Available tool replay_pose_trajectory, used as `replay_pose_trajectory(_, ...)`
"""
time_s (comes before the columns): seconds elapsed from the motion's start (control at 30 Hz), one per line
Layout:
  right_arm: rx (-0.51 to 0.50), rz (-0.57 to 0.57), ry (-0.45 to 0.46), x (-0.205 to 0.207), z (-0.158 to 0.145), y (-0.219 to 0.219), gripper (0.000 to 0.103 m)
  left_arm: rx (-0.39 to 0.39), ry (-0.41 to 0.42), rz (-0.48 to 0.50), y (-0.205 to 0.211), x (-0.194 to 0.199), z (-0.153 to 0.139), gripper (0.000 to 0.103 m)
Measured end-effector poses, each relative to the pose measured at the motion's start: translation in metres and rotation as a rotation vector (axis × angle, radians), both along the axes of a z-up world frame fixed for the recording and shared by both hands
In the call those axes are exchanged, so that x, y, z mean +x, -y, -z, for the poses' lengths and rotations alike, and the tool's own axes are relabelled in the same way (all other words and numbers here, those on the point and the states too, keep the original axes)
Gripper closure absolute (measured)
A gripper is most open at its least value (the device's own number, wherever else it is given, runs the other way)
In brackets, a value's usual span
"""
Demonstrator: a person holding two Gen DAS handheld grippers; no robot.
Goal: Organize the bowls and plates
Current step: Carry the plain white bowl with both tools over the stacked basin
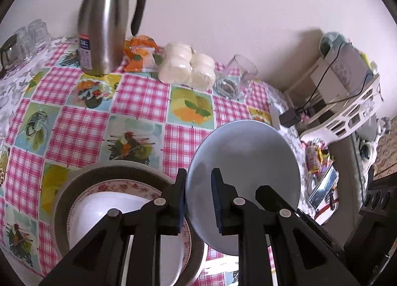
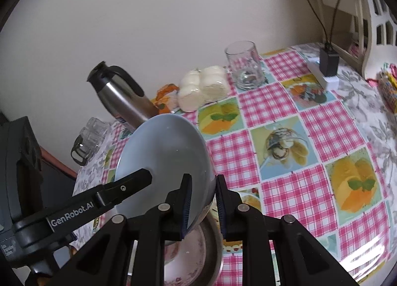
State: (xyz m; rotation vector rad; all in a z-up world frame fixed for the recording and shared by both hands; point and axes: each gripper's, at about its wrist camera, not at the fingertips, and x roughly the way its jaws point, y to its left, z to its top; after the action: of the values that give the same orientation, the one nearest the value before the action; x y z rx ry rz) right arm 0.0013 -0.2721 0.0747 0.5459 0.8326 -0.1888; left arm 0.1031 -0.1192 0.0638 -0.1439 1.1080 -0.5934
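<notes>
A pale blue plate (image 1: 243, 181) hung tilted in the air, just above and to the right of a stack of dishes on the checked tablecloth (image 1: 139, 97). I held it at both sides. My left gripper (image 1: 198, 201) had the plate's rim running between its two blue-padded fingers, though I could not tell whether the pads were pressed onto it or only standing around it. My right gripper (image 2: 203, 201) likewise had the opposite edge of the blue plate (image 2: 163, 162) passing between its fingers, with a visible gap on the right side, so its grip looked loose or partly released; I could not say for sure.

Beneath the blue plate sat the stack: a wide grey-rimmed plate (image 1: 74, 186) at the bottom, a floral-rimmed plate (image 1: 116, 185) nested in it, and a white bowl (image 1: 109, 209) inside that.

Beyond the stack, toward the wall, stood a steel thermos jug (image 1: 104, 28), an orange snack packet (image 1: 139, 55), a bag of white buns (image 1: 188, 65) and an empty glass (image 1: 235, 77).

I judged the step in hand to be carrying the blue plate to the stack. The next move would call for levelling it, centring it over the dishes and lowering it gently before letting go, since a tilted plate could slide off the bowl
</notes>
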Motion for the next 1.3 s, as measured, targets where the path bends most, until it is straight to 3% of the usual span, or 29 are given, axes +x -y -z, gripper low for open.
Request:
replay_pose_trajectory(0.3, -0.03, -0.047, 0.059, 0.003, -0.021, -0.03, 0.082, -0.04, 0.082, -0.047, -0.033, -0.007, -0.025, 0.084)
replay_pose_trajectory(0.63, -0.056, -0.116, 0.104, 0.005, -0.036, -0.069, 0.081, -0.101, 0.1, -0.119, -0.08, -0.015, -0.035, 0.084)
replay_pose_trajectory(1.3, -0.103, -0.249, 0.052, 0.018, -0.022, -0.13, 0.08, -0.165, 0.037, -0.228, -0.153, -0.025, -0.011, 0.083)
